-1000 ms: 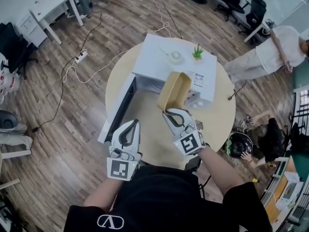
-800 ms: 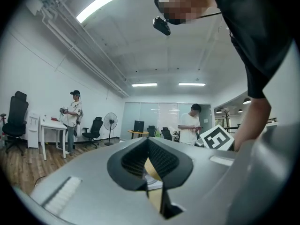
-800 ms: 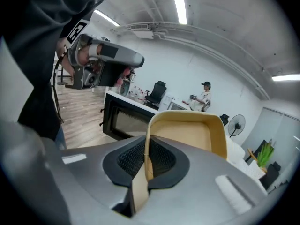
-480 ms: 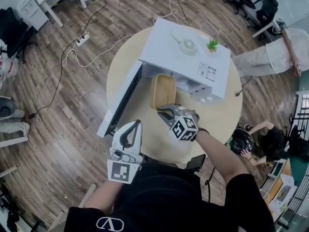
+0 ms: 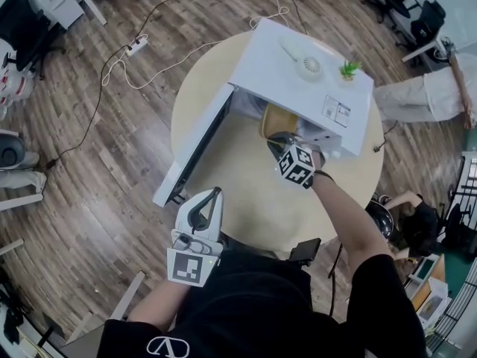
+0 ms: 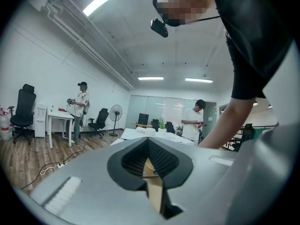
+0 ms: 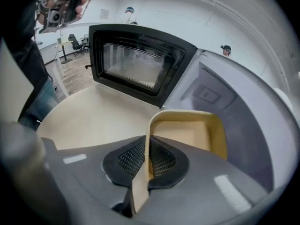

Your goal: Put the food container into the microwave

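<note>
The round bench (image 5: pixel 246 192) carries the white microwave (image 5: pixel 298 58), its door (image 5: pixel 195 151) swung wide open to the person's left. The food container (image 7: pixel 187 135) hangs at the cavity mouth, part way in and not yet set down. The right gripper (image 7: pixel 146 158) has its fingers clamped on the near wall of the container. The left gripper (image 5: pixel 206 200) hangs low over the bench's near edge, fingers together on nothing. Likely risks: the hold is on one thin wall only, so the container may tip or slip if its far edge catches the cavity floor or side wall. The gripper body may also strike the cavity frame on going deeper, and a jolt could upset the small plant (image 5: pixel 349 69) on the roof. The head view gives the layout, but the microwave roof hides how deep the container sits. The right gripper view looks into the cavity and shows the clamped wall and the container's bare inside. The left gripper view shows only its closed fingers and the room beyond.
</note>
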`<state>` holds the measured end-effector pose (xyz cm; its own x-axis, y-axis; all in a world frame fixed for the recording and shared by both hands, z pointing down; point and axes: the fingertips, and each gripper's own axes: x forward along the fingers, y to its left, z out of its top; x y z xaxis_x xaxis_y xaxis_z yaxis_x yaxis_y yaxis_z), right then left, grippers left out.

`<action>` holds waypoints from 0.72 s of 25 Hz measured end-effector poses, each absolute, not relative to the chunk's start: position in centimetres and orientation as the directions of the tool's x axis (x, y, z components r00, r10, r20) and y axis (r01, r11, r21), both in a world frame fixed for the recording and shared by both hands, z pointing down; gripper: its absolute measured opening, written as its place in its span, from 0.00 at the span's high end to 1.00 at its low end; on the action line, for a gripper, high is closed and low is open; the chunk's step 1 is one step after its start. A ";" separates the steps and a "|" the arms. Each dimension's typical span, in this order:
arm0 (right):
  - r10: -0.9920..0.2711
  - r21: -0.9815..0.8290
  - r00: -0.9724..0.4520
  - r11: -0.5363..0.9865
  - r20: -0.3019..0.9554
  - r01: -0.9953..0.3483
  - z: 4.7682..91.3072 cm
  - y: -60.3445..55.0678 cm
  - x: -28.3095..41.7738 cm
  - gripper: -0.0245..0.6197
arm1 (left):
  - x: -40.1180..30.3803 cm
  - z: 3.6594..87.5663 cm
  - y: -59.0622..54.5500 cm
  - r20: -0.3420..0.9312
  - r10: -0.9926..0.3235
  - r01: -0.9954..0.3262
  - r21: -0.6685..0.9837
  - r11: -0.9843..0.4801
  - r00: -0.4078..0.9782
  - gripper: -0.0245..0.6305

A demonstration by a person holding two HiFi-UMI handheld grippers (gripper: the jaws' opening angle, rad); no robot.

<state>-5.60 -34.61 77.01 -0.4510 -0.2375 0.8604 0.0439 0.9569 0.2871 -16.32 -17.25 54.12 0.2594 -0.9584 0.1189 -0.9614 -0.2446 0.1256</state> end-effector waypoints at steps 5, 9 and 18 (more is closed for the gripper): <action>-0.330 0.348 -0.398 0.937 0.856 -0.029 77.8 -38.9 -5.8 0.94 | -16.8 54.8 -16.8 0.131 -0.960 -0.965 0.126 -0.231 0.247 0.96; -0.381 0.381 -0.347 0.922 0.857 -0.070 78.9 -41.0 -5.7 0.94 | -17.0 55.4 -16.2 0.144 -0.961 -0.967 0.134 -0.218 0.236 0.96; -0.499 0.493 -0.276 0.865 0.822 -0.096 80.3 -43.9 -5.5 0.94 | -17.3 56.6 -15.0 0.175 -0.960 -0.969 0.149 -0.196 0.221 0.96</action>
<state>-5.49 -43.91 80.32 -0.2758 -0.4991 0.8215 -0.0962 0.8647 0.4930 -17.30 -14.95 56.59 0.2207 -0.9595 0.1751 -0.9693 -0.1957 0.1491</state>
